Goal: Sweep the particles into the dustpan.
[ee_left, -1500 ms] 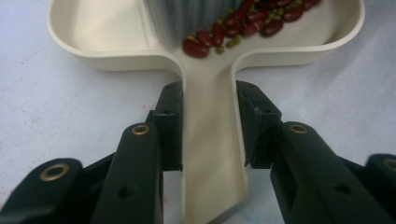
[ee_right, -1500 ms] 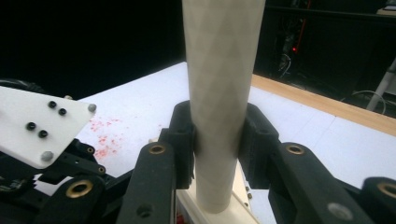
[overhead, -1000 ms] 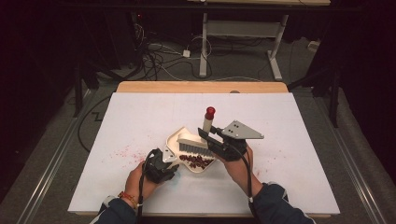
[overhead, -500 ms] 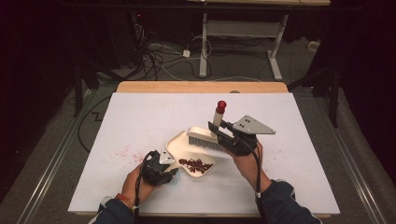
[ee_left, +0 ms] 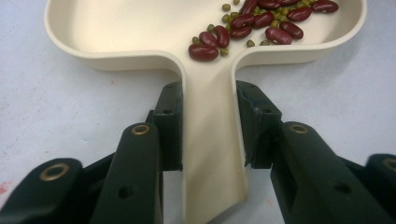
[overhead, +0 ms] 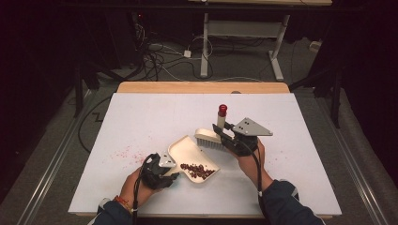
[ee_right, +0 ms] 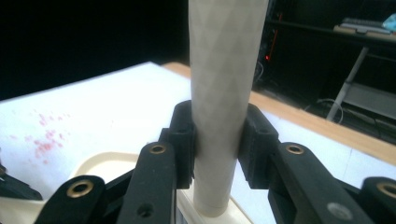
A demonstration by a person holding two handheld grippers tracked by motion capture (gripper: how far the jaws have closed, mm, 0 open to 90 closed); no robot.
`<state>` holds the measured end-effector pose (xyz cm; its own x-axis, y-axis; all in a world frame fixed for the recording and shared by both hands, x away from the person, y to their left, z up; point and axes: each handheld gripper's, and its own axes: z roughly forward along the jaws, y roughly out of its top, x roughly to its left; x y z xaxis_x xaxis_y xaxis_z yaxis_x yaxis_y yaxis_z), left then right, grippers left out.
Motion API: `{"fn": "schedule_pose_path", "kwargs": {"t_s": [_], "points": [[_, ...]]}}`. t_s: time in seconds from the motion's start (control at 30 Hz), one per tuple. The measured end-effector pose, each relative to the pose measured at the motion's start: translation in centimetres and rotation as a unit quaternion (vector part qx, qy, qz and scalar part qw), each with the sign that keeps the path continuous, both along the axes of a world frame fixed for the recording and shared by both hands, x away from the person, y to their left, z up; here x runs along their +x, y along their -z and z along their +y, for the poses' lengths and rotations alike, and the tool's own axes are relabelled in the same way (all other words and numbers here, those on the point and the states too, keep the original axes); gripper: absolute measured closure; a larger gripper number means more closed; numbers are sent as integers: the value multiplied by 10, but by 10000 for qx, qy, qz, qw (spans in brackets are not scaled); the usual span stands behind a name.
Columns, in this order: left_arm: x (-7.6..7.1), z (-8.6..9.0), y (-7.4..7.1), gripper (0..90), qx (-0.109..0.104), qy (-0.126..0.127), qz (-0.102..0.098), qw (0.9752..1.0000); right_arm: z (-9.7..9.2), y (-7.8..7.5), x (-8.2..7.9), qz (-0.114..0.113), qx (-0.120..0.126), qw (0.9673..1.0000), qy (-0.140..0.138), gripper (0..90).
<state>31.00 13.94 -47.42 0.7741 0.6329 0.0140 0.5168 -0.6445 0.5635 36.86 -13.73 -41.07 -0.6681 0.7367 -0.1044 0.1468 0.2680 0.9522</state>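
Two grippers clamped | left gripper (ee_left: 210,135) grips dustpan (ee_left: 140,28) handle, beans (ee_left: 261,21) inside | right gripper (ee_right: 217,149) grips brush (overhead: 210,138) handle

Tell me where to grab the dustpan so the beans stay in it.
Grip the dustpan by its flat handle, coming in level from the handle end with one jaw on each side, as the left hand-held gripper does here. The handle is narrow and straight, and the beans sit in the pan, away from the jaws.
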Motion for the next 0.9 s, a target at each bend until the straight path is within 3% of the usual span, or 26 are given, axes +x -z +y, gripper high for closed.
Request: {"fn": "schedule_pose_path", "kwargs": {"t_s": [0.13,0.27,0.33,0.5,0.8,0.9], "points": [[0,0,1,632,-13,-21,-1,10000,5,2,-3,15,-76,9999,-115,703],[2,1,1,632,-38,-12,39,10000,12,1,-15,90,-77,9991,-414,702],[2,2,1,632,-33,-6,30,10000,15,-1,-25,188,-45,9969,-758,703],[3,2,1,631,-25,14,27,10000,17,-2,-38,231,-170,9945,-1010,702],[5,3,1,631,-6,68,-19,10000,7,-9,-47,253,-158,9926,-1179,702],[6,2,0,632,38,108,-32,9999,8,-13,-43,64,-134,9940,-1082,702]]}}
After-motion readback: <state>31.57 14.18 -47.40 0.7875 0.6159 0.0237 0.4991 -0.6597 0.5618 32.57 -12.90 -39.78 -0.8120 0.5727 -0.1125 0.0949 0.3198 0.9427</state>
